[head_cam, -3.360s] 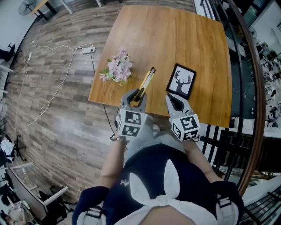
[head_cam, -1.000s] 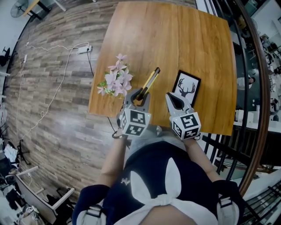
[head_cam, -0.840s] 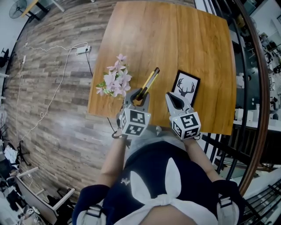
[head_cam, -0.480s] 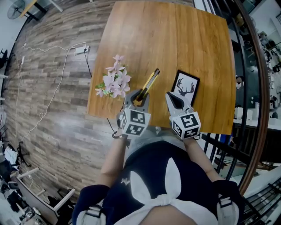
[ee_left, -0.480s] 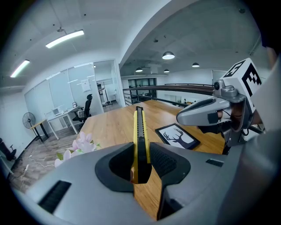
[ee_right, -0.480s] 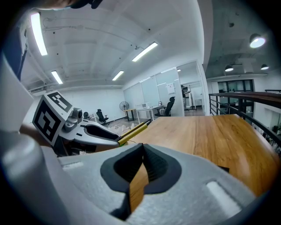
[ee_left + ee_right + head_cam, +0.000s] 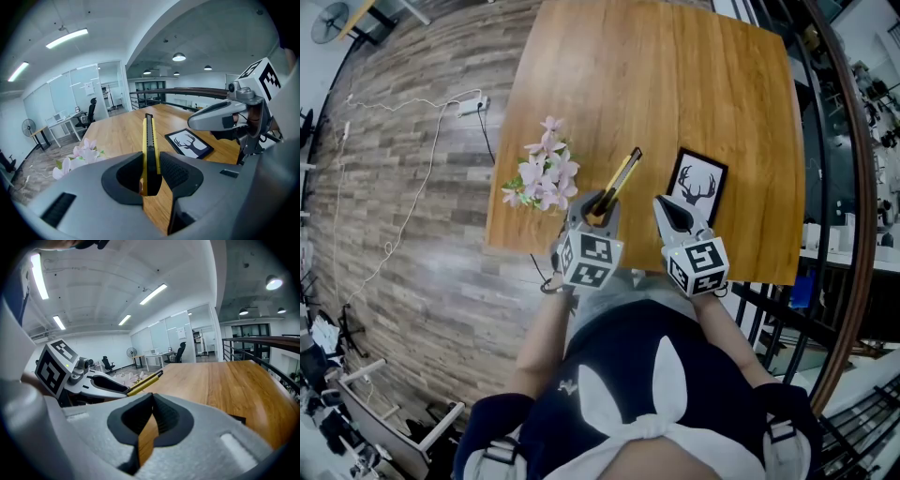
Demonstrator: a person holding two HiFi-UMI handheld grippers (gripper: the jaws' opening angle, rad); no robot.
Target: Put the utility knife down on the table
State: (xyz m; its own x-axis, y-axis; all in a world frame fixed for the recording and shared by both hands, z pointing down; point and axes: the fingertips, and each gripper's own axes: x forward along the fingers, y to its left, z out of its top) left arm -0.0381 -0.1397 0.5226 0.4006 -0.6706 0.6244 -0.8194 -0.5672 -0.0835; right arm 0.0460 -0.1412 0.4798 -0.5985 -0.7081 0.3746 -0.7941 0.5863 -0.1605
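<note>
Clamping the utility knife [image 7: 616,180] by its butt end in the left gripper [image 7: 592,212], with the pads pressing on both flat sides and the jaws parted only by the handle's thickness. Holding it on edge, narrow yellow back upward, long body reaching out from the gripper toward the middle of the table [image 7: 675,103]. Hanging it just inside the near edge, between the pink flowers [image 7: 542,178] toward the near left corner and the framed deer picture [image 7: 692,181] farther right along that edge. Apparently keeping it off the wood, the front end looking raised in the right gripper view.

Waiting with the right gripper [image 7: 673,216] beside the frame at the near edge, jaws closed together on nothing.

Judging the set-down as the step in hand, and aiming for these:
- reaching a little farther in from the near edge, so that the whole length is landing on wood and nothing is overhanging;
- steering down the bare lane between flowers and frame, brushing neither;
- dropping the front end until the body is lying level, or rolling it onto a flat side, before easing the pads;
- opening slowly, then drawing straight back without dragging the handle.
</note>
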